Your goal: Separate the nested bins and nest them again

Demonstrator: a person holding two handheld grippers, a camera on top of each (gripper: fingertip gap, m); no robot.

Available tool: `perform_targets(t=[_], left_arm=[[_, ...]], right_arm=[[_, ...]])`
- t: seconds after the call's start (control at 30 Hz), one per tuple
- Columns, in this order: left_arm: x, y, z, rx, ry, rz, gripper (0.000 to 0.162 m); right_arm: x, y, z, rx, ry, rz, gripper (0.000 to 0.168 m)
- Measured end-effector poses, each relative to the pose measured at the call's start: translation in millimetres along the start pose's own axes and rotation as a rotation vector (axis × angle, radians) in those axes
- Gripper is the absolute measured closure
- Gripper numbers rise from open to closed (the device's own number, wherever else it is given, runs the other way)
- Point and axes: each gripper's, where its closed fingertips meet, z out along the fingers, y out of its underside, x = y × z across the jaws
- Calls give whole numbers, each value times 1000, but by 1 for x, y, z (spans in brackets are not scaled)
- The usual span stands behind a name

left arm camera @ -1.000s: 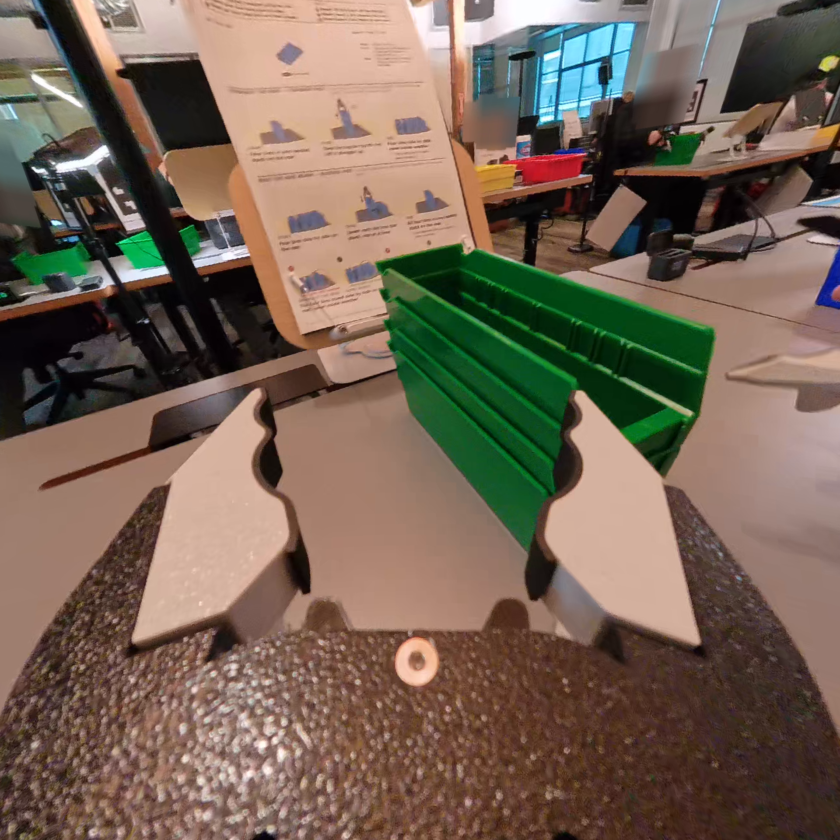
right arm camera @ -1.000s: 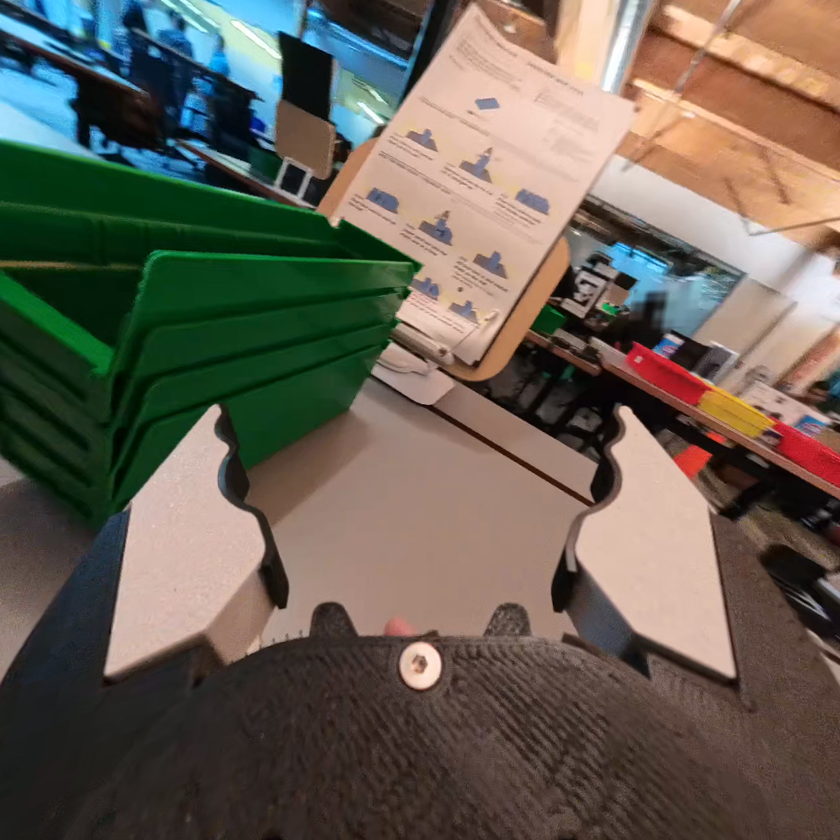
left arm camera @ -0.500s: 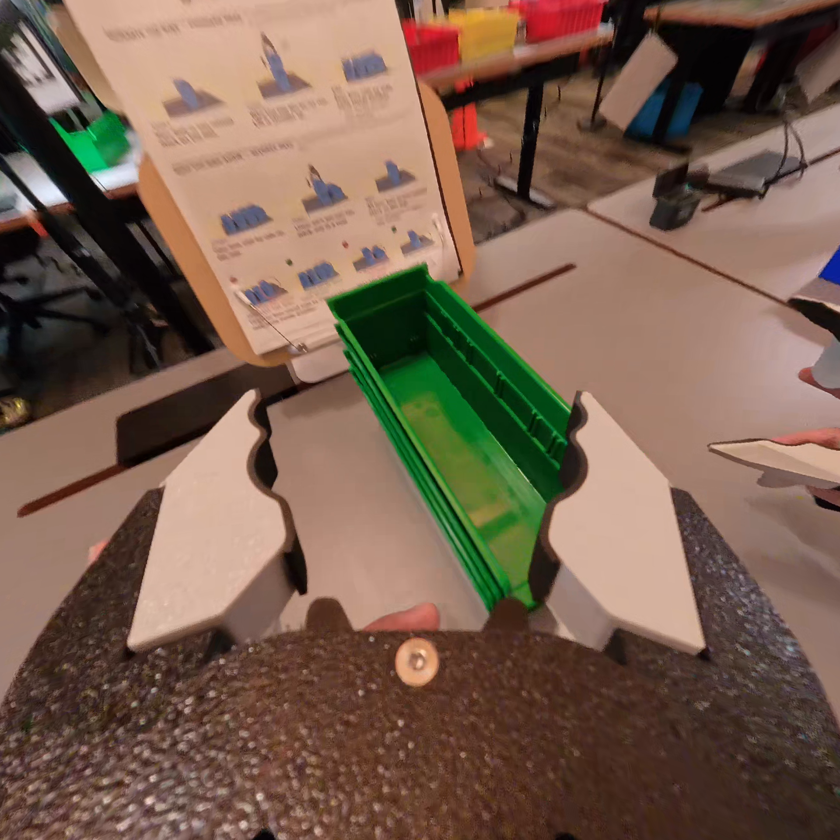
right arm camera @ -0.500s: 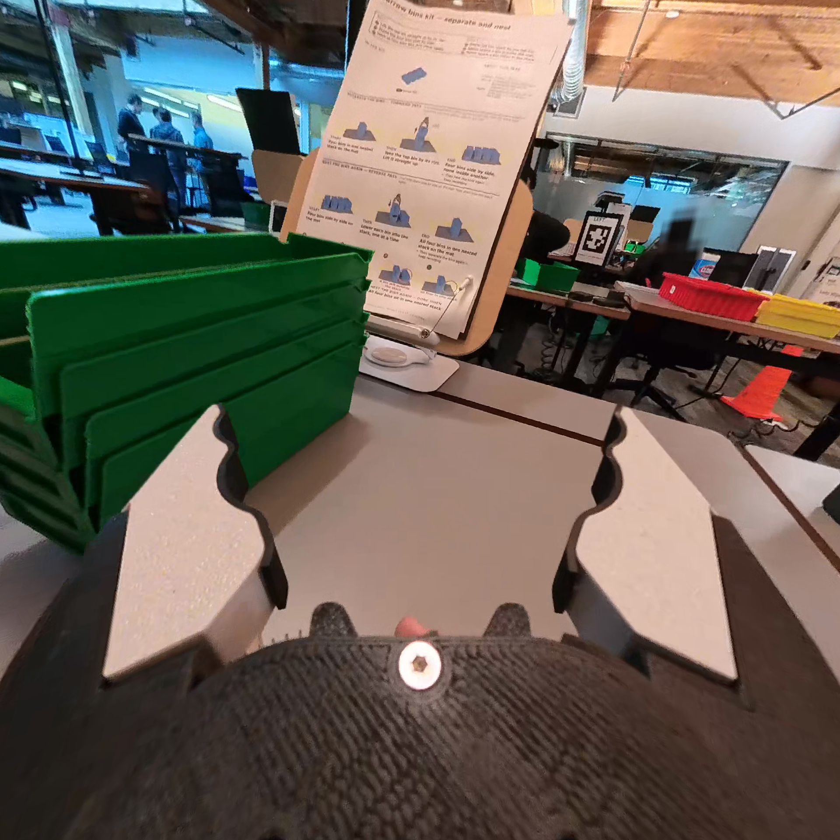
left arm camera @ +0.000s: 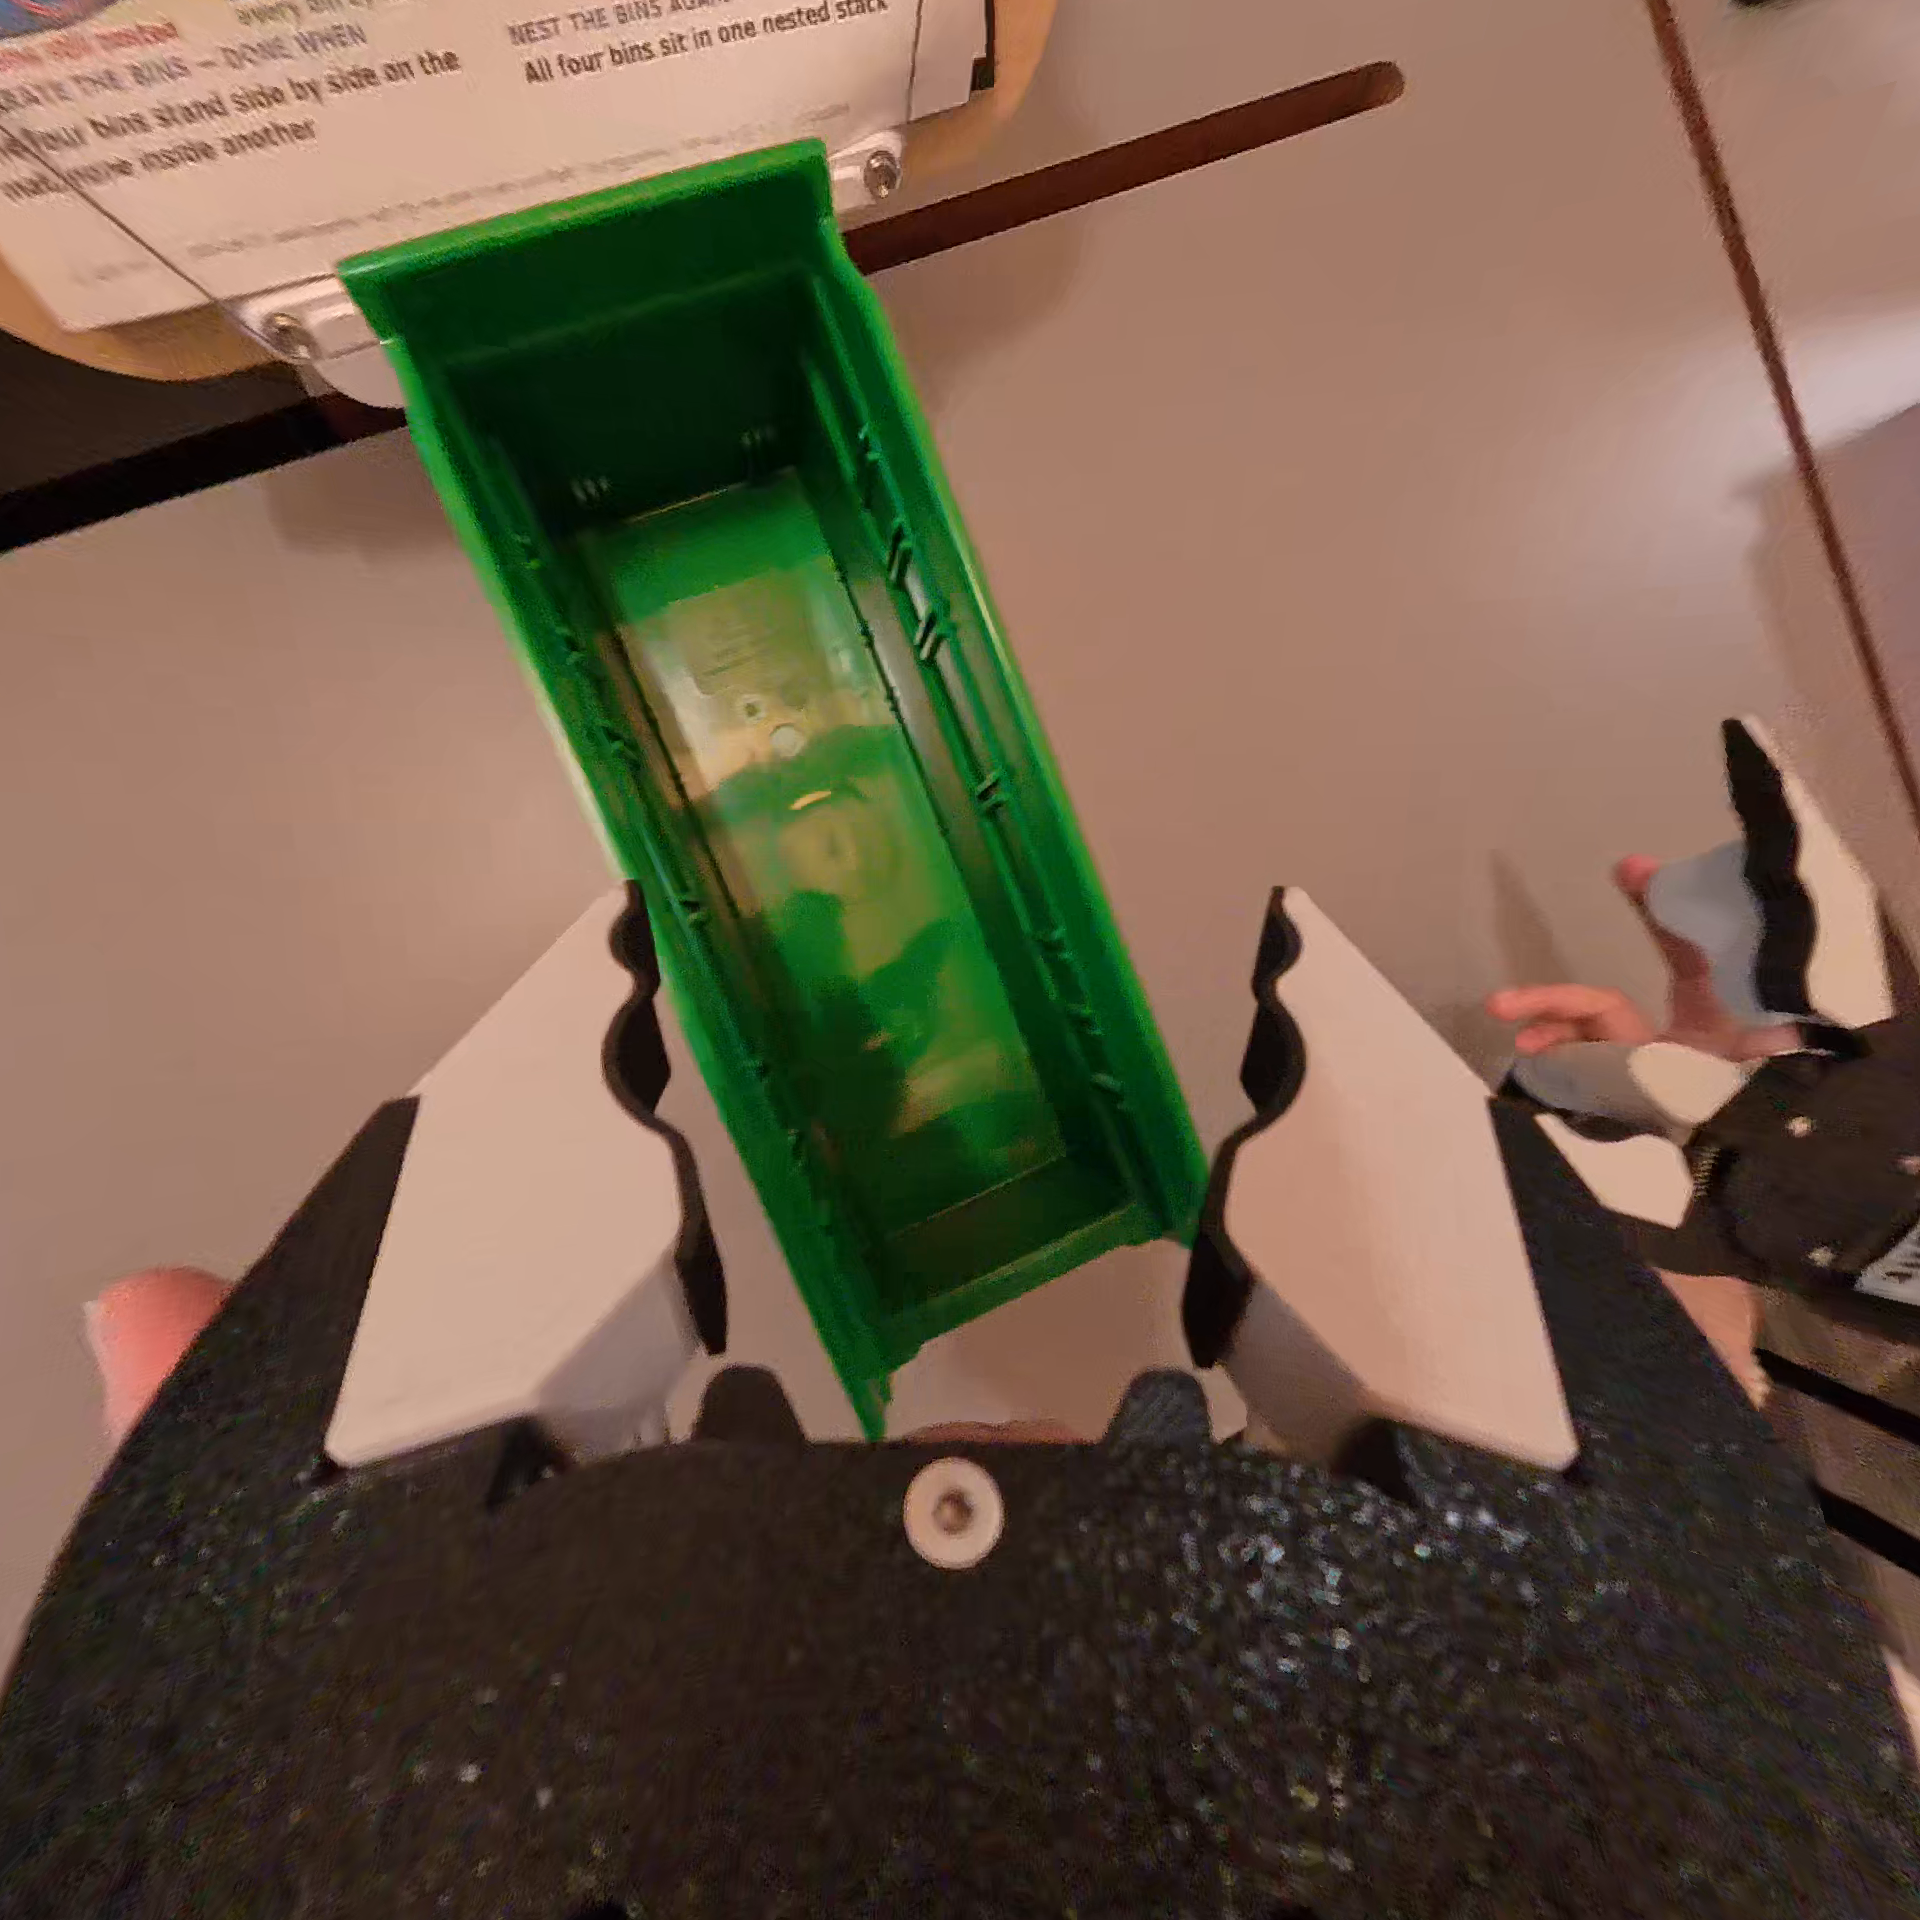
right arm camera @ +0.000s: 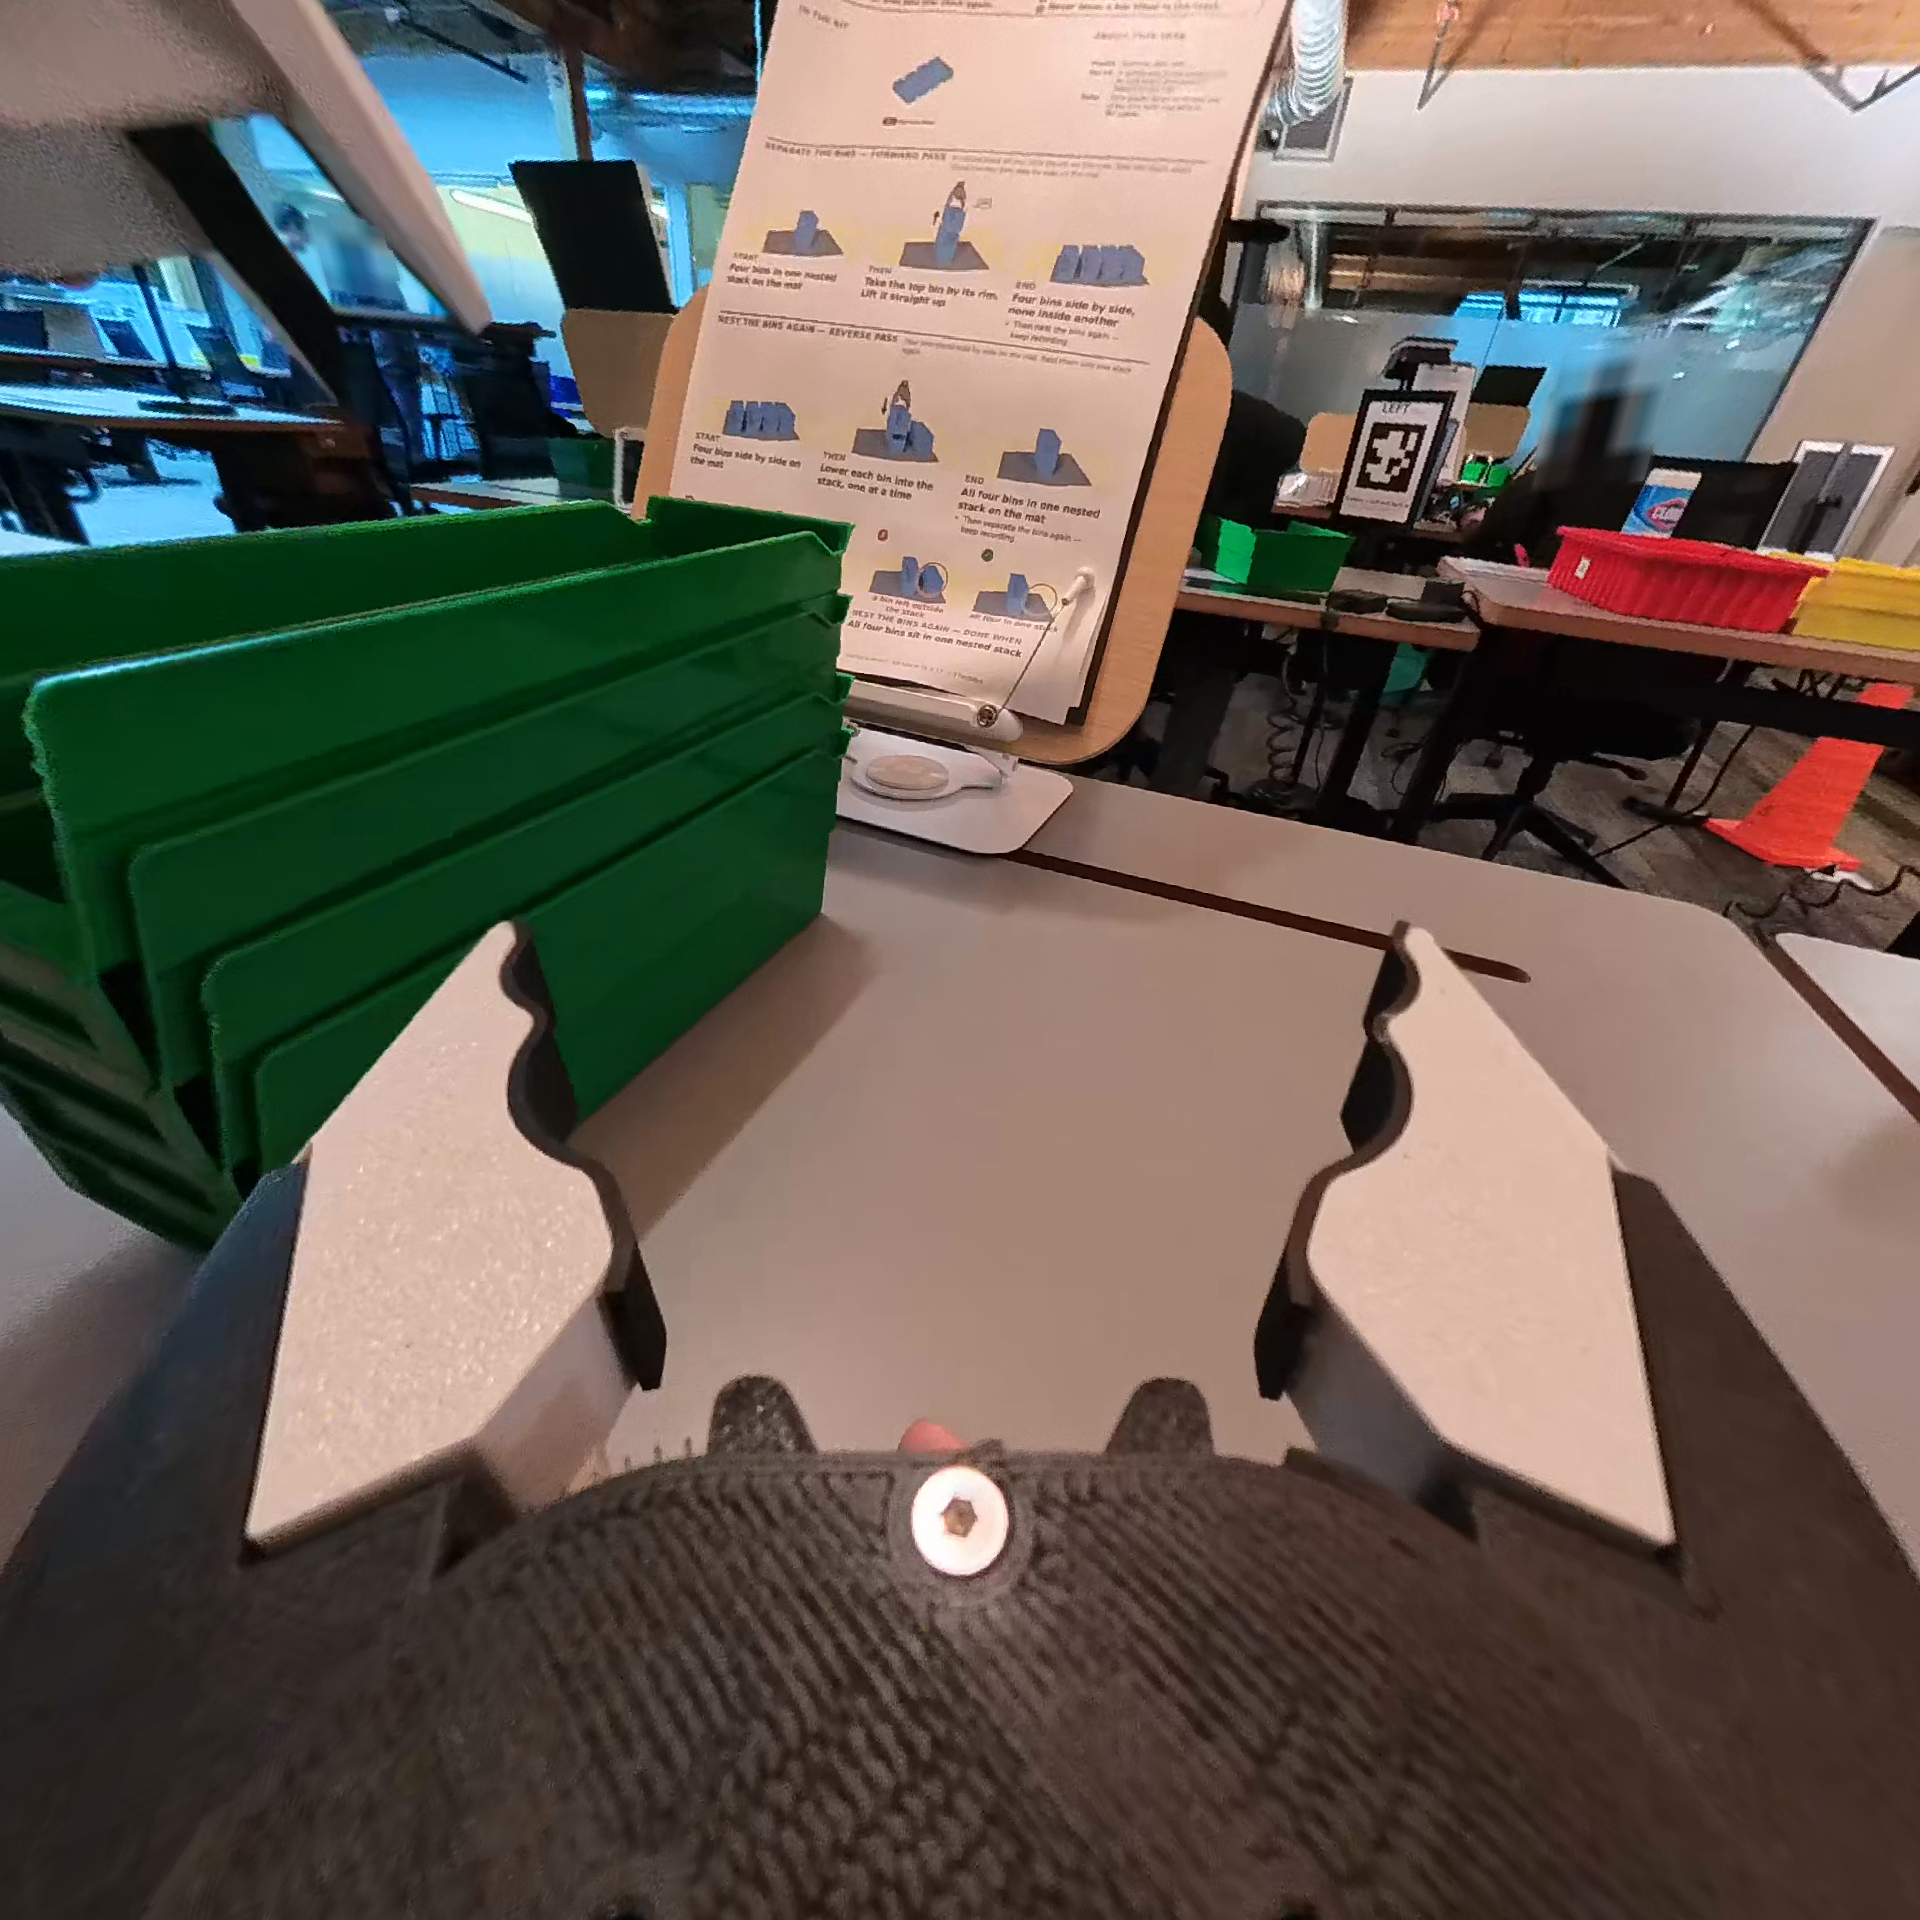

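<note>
Here I hold the left gripper (left arm camera: 951, 1112) open above the nested stack of green plastic bins (left arm camera: 831, 831), frame centre, straddling its near end to take the top rim. Right gripper (right arm camera: 961, 1132), open, waits beside the stack on the grey table (right arm camera: 1039, 1039).

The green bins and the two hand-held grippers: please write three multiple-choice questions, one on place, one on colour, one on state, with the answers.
1. Where is the left hand-held gripper?
A. above the nested bins, looking into them
B. under the table
C. beside the paper sheet

2. What colour are the nested bins?
A. blue
B. green
C. yellow

3. What state is the right hand-held gripper in?
A. shut on a bin
B. shut on nothing
C. open, holding nothing

Answers: 1 A, the bin floor shows between its fingers. 2 B, both views show green. 3 C, only bare table lies between its fingers.
</note>
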Motion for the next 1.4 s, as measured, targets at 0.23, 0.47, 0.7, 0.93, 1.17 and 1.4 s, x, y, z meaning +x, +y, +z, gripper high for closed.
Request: perform_targets(t=[0.23,0.47,0.7,0.93,1.17,1.4], left_arm=[[-27,-3,20,-112,-264,40,46],[-23,3,45,-171,-221,-55,44],[-33,6,45,-198,-280,-31,48],[-30,25,52,-270,-238,-107,37],[-28,35,57,-322,-270,-88,33],[-28,45,60,-385,-280,-63,27]], right_arm=[[8,9,1,-27,10,31,18],[17,11,0,-31,21,55,18],[19,14,0,-45,18,72,19],[15,16,1,-54,8,66,19],[11,21,3,-80,-2,57,19],[8,26,5,-99,-13,53,20]])
